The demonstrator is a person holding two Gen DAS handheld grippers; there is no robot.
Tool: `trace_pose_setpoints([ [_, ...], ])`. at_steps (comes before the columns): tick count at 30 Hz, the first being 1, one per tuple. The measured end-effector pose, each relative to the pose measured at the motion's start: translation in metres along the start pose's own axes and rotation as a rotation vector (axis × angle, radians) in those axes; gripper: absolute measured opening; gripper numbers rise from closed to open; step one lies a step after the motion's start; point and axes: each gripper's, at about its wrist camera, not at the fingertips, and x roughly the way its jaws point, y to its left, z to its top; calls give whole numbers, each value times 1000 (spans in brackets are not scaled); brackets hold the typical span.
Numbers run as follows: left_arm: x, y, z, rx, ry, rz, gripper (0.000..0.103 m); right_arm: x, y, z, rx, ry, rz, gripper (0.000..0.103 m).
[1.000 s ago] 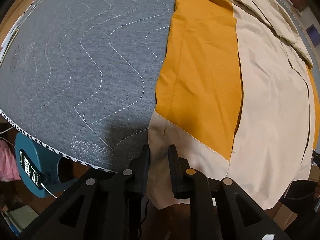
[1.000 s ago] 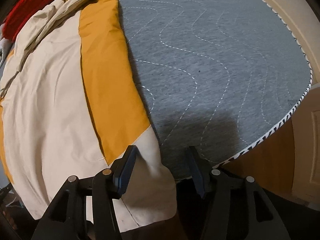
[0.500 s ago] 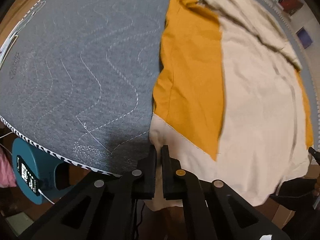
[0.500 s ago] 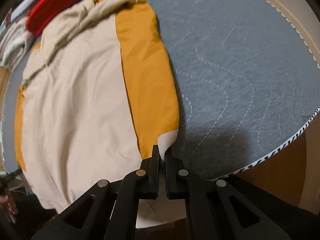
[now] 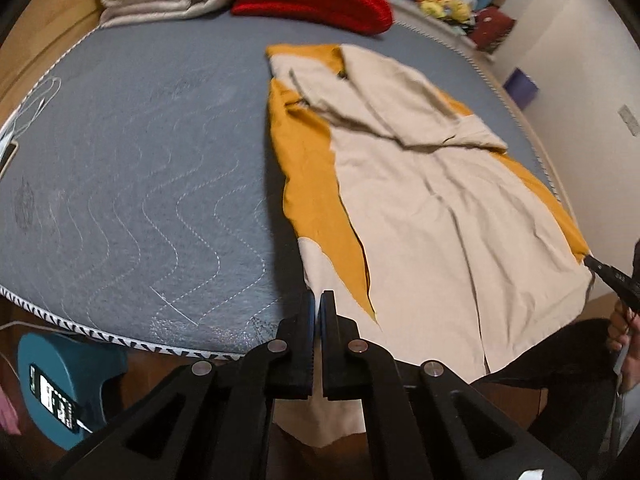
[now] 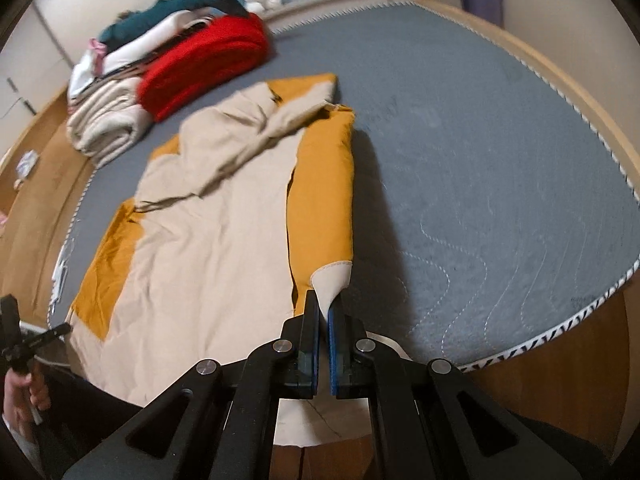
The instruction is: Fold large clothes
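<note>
Now both tongs are clamped tight on the near hem of the beige and mustard garment (image 5: pixel 420 216), which lies lengthwise on the grey quilted bed (image 5: pixel 140 168). Left tongs (image 5: pixel 316 300) pinch the beige corner at 6 o'clock in the left wrist view; right tongs (image 6: pixel 324 304) pinch the opposite beige corner at 6 o'clock in their own view. Folded red blanket (image 6: pixel 204 60) and cream blanket (image 6: pixel 108 124) sit beyond the collar, toward 11 o'clock.
</note>
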Motion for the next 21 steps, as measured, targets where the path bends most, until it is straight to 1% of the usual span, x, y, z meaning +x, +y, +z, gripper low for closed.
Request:
trace_pose_setpoints([
  [3,-25,4,-3,22,-4,-34,1,-24,2,4,-21,-22,20,3],
  [6,-49,9,-11,22,4,-93,0,-48,-3,5,-15,-30,44,3],
  [8,-72,12,-19,29,-4,-137,0,-63,-5,3,-8,-35,64,3],
  [11,-90,15,-21,35,-16,-172,0,-94,-11,-9,-6,-54,83,3],
  [13,-92,19,-18,26,-17,-188,0,-104,-15,-11,2,-62,82,3],
  [15,-82,21,-7,19,-16,-199,0,-108,-23,-6,30,-65,93,3],
  [17,-58,26,15,-11,-1,-185,0,-99,-27,7,37,-67,92,3],
  [19,-35,34,34,-40,12,-189,0,-80,-28,28,38,-55,90,3],
  [21,-5,40,59,-68,27,-180,0,-50,-24,54,20,-35,80,3],
])
